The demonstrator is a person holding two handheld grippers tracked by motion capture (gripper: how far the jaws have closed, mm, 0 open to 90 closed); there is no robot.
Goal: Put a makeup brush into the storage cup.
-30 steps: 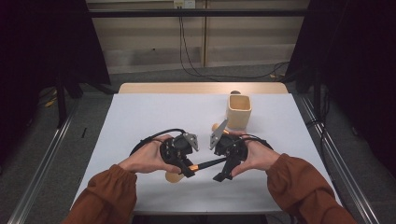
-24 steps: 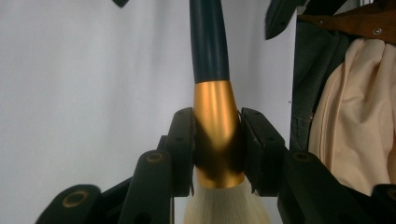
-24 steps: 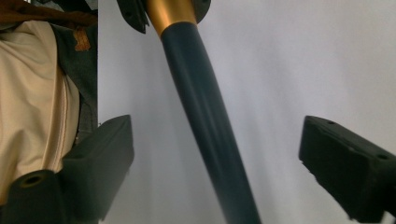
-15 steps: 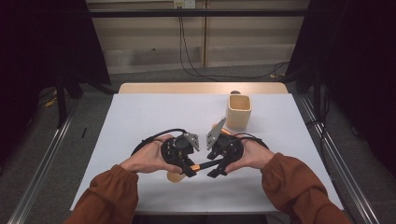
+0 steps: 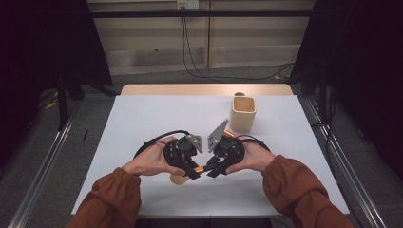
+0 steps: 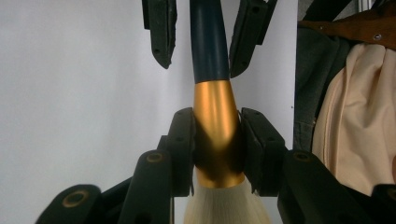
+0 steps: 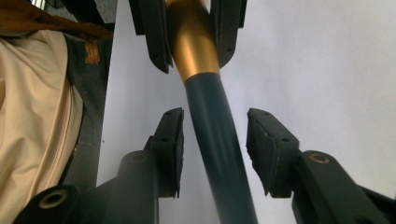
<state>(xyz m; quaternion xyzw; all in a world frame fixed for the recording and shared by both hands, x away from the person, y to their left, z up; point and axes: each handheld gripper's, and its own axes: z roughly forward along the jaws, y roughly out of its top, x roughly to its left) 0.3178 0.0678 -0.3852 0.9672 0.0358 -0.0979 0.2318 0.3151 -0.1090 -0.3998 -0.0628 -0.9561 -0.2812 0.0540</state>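
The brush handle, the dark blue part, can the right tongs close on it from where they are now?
Probably yes. The right tongs stand open with the brush handle running between the jaws; the left tongs grip only the gold ferrule, farther along.

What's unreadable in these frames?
- Brush bristle tip: cut off by the bottom edge of the left gripper view.
- Brush handle end: runs off the bottom of the right gripper view, blurred there.
- High view: brush mostly covered by the left hand-held gripper and right hand-held gripper; contact too small to judge.
- Cup contents: interior too small, angle too shallow in the high view.
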